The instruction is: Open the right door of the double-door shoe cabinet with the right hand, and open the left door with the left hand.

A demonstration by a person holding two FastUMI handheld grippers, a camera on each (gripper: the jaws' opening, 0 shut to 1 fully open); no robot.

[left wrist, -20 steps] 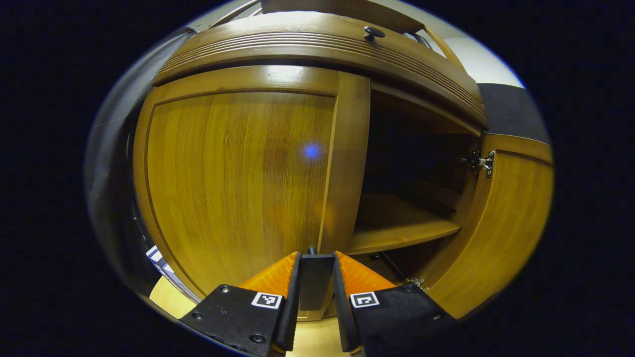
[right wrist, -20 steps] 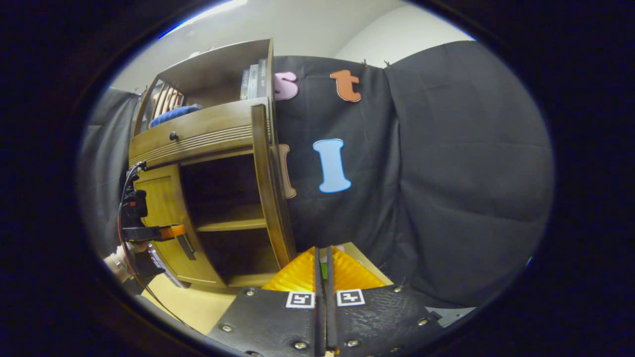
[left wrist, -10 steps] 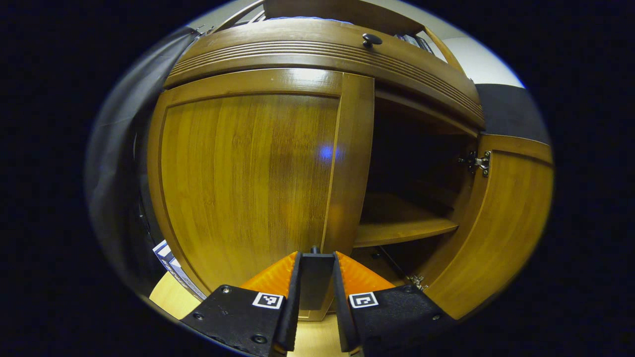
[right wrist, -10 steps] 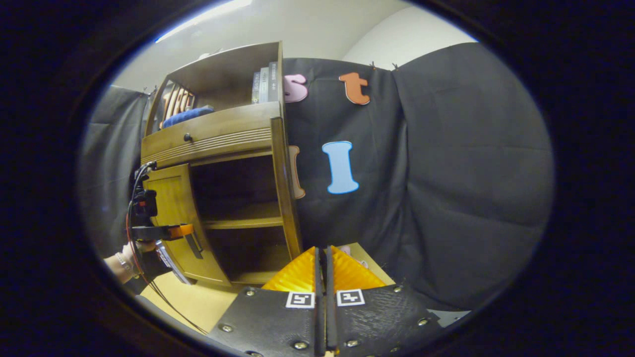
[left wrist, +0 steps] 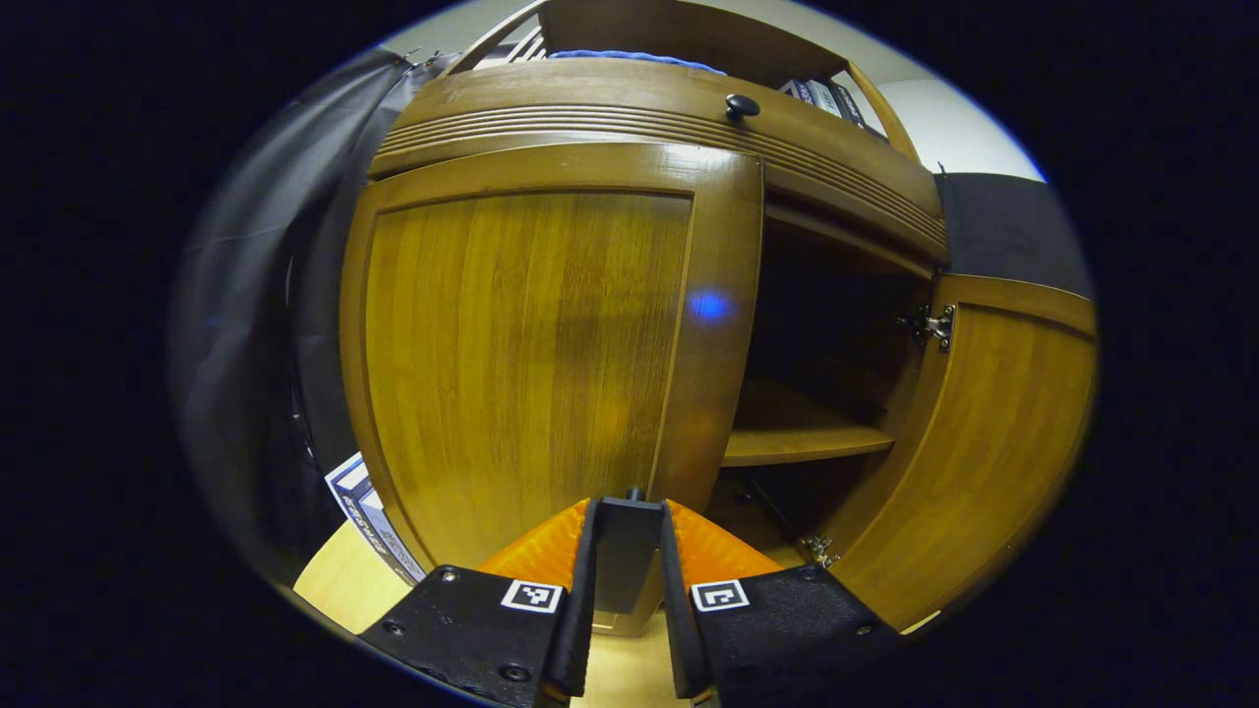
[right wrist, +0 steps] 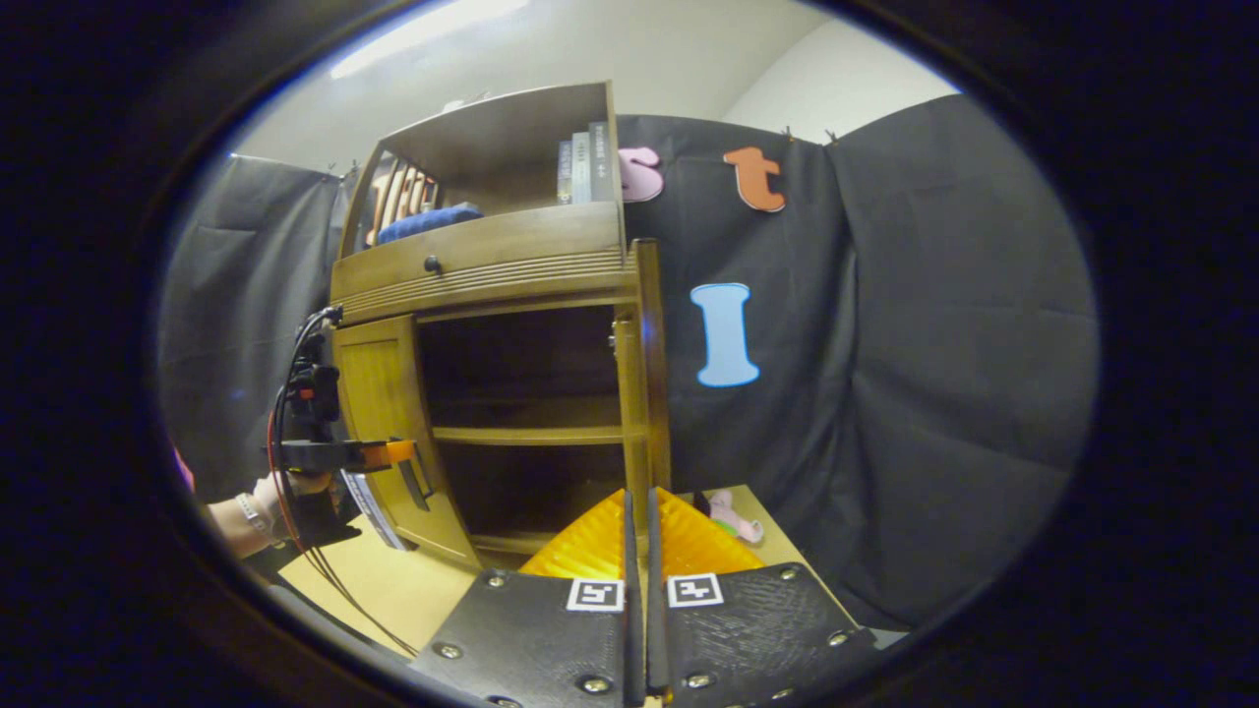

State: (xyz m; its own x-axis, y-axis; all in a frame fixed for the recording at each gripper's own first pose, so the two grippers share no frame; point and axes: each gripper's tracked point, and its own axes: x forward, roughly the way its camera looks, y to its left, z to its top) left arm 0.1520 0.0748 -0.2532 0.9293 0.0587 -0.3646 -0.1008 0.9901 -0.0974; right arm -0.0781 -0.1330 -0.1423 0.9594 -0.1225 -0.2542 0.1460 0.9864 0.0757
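The wooden shoe cabinet (right wrist: 492, 265) stands against the booth wall. Its right door (left wrist: 993, 452) is swung wide open and appears edge-on as the right door (right wrist: 646, 374) in the right gripper view. The left door (left wrist: 531, 354) stands slightly ajar. My left gripper (left wrist: 627, 506) is shut on the left door's dark bar handle (left wrist: 627, 551). From the right gripper view, the left gripper (right wrist: 398, 454) is held by a hand (right wrist: 285, 487) at the left door (right wrist: 379, 413). My right gripper (right wrist: 637, 506) is shut with nothing between its fingers, well back from the cabinet.
Inside the cabinet a shelf (left wrist: 797, 442) is exposed. A drawer knob (left wrist: 743, 106) sits above the doors. Books (right wrist: 580, 167) and a blue cloth (right wrist: 428, 221) lie on top. A printed box (left wrist: 369, 511) leans left of the cabinet; a small pink toy (right wrist: 733, 516) lies on the floor.
The left door has swung a little outward with my left gripper on its handle. The right gripper has shifted, so the cabinet sits more central and the right door now looks edge-on.
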